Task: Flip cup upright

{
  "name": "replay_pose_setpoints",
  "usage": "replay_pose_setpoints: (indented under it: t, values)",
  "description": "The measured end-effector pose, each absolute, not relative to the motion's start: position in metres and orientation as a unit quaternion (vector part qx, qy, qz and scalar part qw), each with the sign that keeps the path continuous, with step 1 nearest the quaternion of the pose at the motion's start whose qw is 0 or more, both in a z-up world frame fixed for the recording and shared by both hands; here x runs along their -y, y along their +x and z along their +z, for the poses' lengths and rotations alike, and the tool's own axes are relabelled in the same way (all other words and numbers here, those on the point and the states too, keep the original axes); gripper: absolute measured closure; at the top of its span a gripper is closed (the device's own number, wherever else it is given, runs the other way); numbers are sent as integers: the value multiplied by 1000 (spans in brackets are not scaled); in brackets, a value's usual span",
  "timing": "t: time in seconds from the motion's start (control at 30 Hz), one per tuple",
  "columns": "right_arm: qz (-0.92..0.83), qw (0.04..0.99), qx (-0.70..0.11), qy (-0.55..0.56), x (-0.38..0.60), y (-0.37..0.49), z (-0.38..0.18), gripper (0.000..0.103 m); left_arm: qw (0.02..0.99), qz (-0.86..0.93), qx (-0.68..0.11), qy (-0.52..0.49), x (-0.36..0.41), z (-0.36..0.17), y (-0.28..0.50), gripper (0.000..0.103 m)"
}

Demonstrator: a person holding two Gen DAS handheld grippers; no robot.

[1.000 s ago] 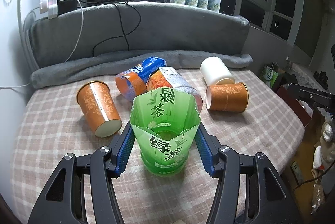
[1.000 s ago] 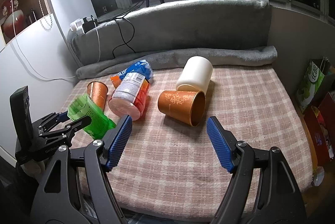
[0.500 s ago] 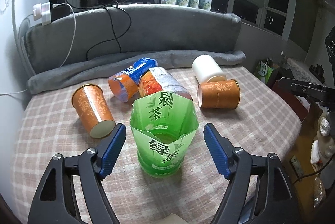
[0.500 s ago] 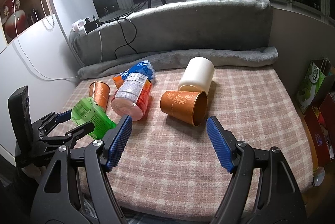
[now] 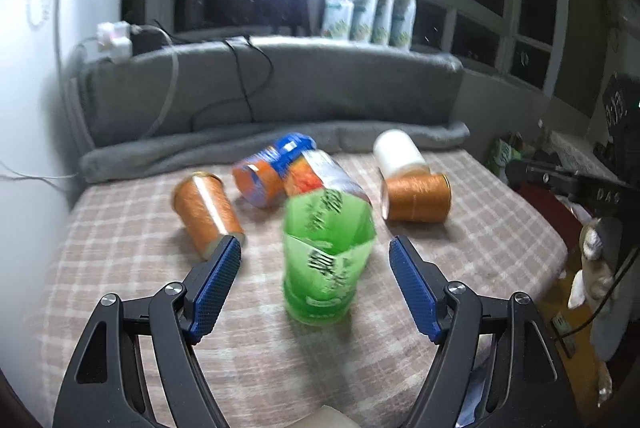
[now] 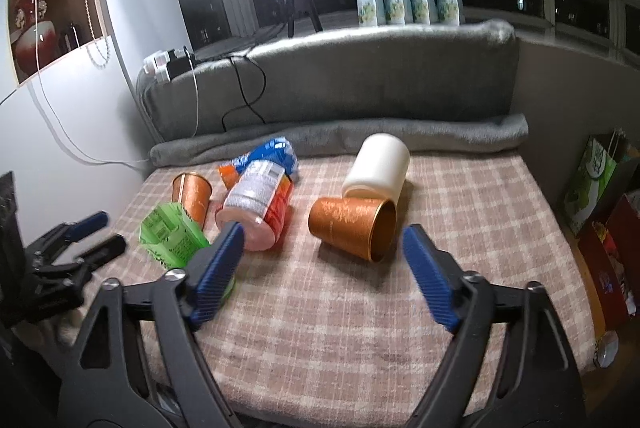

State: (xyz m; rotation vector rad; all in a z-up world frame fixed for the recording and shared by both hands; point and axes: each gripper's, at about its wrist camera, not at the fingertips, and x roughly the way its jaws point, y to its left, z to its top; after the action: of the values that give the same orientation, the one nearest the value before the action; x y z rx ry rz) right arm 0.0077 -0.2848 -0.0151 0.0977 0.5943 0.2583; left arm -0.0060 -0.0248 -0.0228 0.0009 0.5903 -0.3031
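Note:
A green cut-bottle cup (image 5: 326, 256) stands upright on the checked cloth, open end up; it also shows in the right wrist view (image 6: 172, 238). My left gripper (image 5: 316, 288) is open and empty, its blue pads apart on either side of the cup and pulled back from it. It shows at the left of the right wrist view (image 6: 94, 232). An orange paper cup (image 6: 352, 228) lies on its side, mouth toward my right gripper (image 6: 320, 268), which is open and empty just in front of it. A second orange cup (image 5: 206, 212) lies on its side at the left.
A white cup (image 6: 378, 172) lies on its side behind the right orange cup. Two cut bottles, an orange-labelled one (image 6: 258, 204) and a blue and orange one (image 5: 276, 168), lie in the middle. A grey cushion (image 6: 340, 84) and rolled blanket (image 6: 360, 136) bound the far side. Bags (image 6: 596, 180) stand past the right edge.
My left gripper let go of the green cup, opened wide and drew back and up. The cup stays standing. My right gripper moved a little forward toward the orange cup.

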Motion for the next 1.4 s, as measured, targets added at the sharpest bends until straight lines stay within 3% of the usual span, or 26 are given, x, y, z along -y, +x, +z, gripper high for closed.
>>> replay_pose_setpoints:
  t: [0.23,0.37,0.5,1.4]
  values:
    - [107,964,-242,13,269,-1,-4,16,973,-82,-216,-2,7,4,-29,23]
    - [98,972,-212,0,262,-6,2,3,982,-59,-180,5,4,15,-39,23]
    - [81,980,-180,-17,256,-15,8,0,987,-42,-157,4,0,24,-44,22]
    - [60,985,-159,-7,257,-16,8,0,989,-16,-144,-23,-10,26,-50,22]
